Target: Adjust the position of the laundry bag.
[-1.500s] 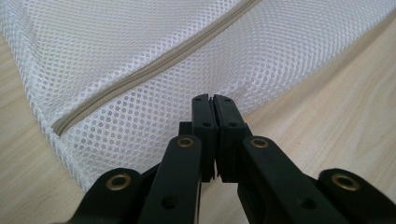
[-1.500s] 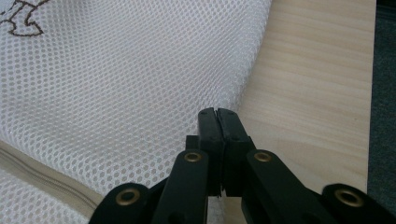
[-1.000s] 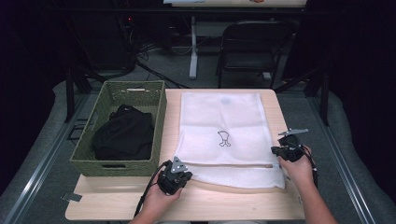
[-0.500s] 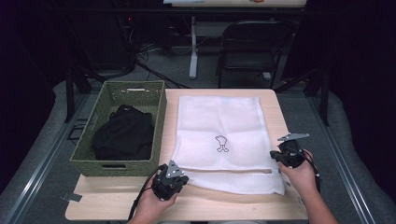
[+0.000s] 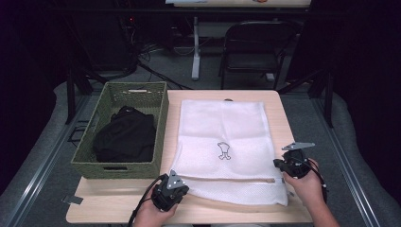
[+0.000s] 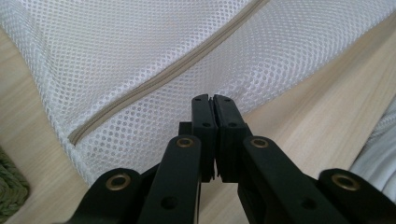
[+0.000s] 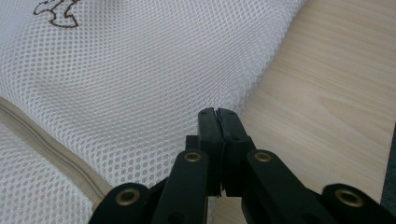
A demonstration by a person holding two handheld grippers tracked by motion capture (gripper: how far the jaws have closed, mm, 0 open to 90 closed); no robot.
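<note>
A white mesh bag lies flat on the wooden table, with a small dark logo and a beige zipper near its front edge. My left gripper is shut at the bag's front left corner. In the left gripper view its jaws pinch the mesh just below the zipper. My right gripper is shut on the bag's right edge. The right gripper view shows its jaws closed where the mesh meets the wood.
A green woven basket holding a black garment stands left of the bag, close against it. A folding chair and cables sit on the floor beyond the table. Bare wood shows right of the bag.
Both grippers have drawn back toward the table's front edge, and the mesh bag has slid with them. The right gripper also shifted slightly down the bag's right edge.
</note>
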